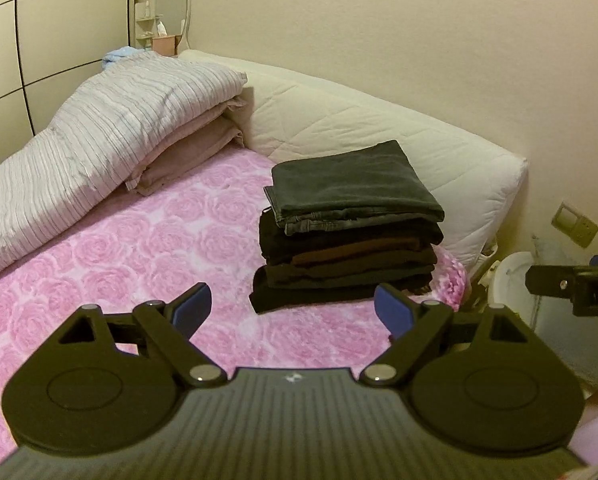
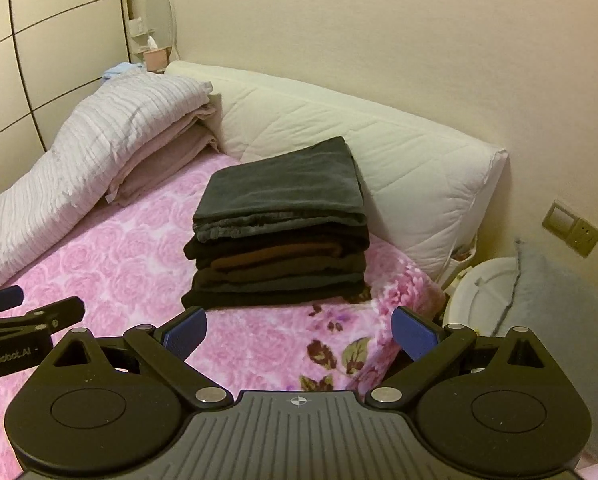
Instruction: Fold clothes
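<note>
Left wrist view shows one stack of folded clothes point(image 1: 349, 232) on the pink rose blanket point(image 1: 139, 248), a dark grey garment point(image 1: 351, 184) on top and roughly six dark layers in all. Both grippers, the left gripper point(image 1: 293, 312) and right gripper point(image 2: 299, 334), hang above the blanket with jaws spread wide, holding nothing. Only the right wrist view shows a grey cushion point(image 2: 555, 292) beside the bed.
</note>
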A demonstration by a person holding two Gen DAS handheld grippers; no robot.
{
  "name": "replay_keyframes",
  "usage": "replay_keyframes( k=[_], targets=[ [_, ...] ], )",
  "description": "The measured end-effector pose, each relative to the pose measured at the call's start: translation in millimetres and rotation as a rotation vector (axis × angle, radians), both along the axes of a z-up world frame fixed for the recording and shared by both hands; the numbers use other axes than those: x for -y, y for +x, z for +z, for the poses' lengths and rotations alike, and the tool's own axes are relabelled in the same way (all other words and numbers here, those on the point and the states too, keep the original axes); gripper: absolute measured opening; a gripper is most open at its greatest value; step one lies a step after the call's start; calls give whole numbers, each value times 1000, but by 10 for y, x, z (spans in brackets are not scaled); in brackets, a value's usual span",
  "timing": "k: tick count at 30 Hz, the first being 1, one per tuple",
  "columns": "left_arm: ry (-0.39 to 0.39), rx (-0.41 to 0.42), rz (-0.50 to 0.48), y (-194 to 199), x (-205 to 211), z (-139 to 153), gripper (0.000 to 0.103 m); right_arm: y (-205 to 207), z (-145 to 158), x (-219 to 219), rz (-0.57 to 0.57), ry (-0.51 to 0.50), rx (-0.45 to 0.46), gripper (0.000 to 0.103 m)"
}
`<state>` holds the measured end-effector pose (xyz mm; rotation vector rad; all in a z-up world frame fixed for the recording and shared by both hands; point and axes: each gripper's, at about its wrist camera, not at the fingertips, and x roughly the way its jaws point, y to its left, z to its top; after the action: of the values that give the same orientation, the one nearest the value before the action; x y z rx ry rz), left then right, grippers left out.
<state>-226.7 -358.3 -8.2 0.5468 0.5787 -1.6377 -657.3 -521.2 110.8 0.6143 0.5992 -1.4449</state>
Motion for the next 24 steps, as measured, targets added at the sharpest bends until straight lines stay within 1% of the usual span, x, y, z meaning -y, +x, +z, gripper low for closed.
replay_keyframes(
  k=[4,9,14,24],
  targets=[
    [-2,-4,-8,-13,-28,-14,87,30,28,-71,-5,-4,-17,100],
    [17,-7,-18,-68,-60,-57,87,4,46,-172,-22,-4,-36,100],
    [31,-8,-12,-151,-53,-100,87,-63,0,-151,-19,12,-40,100],
    [36,17,50,-452,164,-87,87,-303,-47,155,49,27,-2,100]
  ],
)
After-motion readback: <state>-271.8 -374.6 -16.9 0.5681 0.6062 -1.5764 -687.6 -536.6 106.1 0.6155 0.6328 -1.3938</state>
